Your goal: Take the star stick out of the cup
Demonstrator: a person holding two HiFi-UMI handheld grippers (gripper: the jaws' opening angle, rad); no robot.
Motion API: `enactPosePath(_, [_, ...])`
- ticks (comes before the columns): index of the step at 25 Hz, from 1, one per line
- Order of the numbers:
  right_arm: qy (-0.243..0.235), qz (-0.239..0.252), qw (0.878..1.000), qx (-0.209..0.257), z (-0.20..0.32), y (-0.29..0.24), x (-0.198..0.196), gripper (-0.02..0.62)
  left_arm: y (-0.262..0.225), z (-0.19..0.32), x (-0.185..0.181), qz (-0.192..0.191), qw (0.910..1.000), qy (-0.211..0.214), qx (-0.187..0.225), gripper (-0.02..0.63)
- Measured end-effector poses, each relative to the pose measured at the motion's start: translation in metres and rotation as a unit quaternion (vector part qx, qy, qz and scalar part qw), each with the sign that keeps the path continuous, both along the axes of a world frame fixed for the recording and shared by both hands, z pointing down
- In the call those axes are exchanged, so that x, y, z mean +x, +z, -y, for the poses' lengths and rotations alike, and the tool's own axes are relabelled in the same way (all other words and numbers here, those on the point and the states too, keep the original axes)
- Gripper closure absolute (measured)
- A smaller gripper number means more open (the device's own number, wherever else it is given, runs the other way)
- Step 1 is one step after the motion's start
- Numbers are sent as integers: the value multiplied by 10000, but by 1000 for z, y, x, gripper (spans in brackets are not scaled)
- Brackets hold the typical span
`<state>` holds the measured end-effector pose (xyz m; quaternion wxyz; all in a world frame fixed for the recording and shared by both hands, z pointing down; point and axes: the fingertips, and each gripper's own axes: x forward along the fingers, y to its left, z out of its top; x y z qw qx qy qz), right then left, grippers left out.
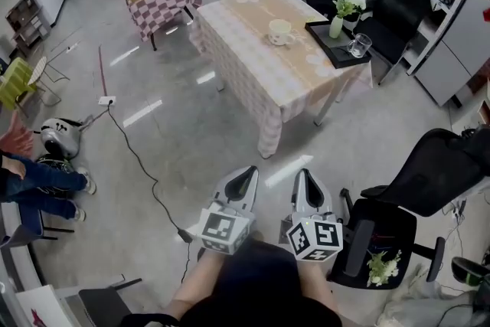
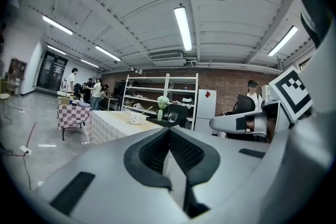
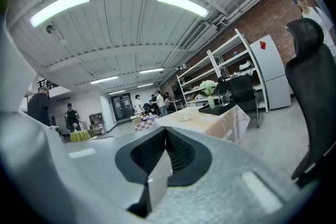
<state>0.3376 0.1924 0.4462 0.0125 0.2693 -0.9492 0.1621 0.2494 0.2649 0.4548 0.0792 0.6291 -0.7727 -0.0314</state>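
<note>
Tongs on both sides are pressed fully shut with nothing between them. The left tongs (image 2: 169, 131) show their ribbed pads meeting along one seam, and the right tongs (image 3: 165, 131) look the same. In the head view both are held close to the person's body, side by side and pointing the same way, out over the floor (image 1: 191, 119).

The cup (image 1: 280, 32) stands well apart from them, straight ahead on the bench (image 1: 253, 34). It sits just beside a black tray (image 1: 331, 50) that carries a vase (image 1: 336, 27) of white flowers and a glass (image 1: 358, 46). The cup falls roughly on the line between the two tongs, so neither hand has a clear lead.

From above the stick cannot be made out. The star stick (image 2: 146, 111) seems to show only in the left gripper view, as a thin pale line slanting up out of the cup toward the tray.

By this, the task looks unstarted. The whole gap to the bench must be closed and one pair opened before the stick can be drawn out along its own lean.
</note>
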Motion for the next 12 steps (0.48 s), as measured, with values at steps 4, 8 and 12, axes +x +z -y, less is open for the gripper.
enactPosePath(4, [33, -17, 10000, -25, 14, -1, -12, 594, -3, 14, -13, -9, 10000, 7, 5, 597])
enactPosePath(8, [30, 5, 10000, 0, 26, -4, -28, 594, -3, 27, -26, 5, 10000, 54, -2, 597])
enactPosePath(12, [23, 9, 10000, -29, 41, -6, -46, 594, -6, 42, -43, 57, 9999, 121, -29, 597])
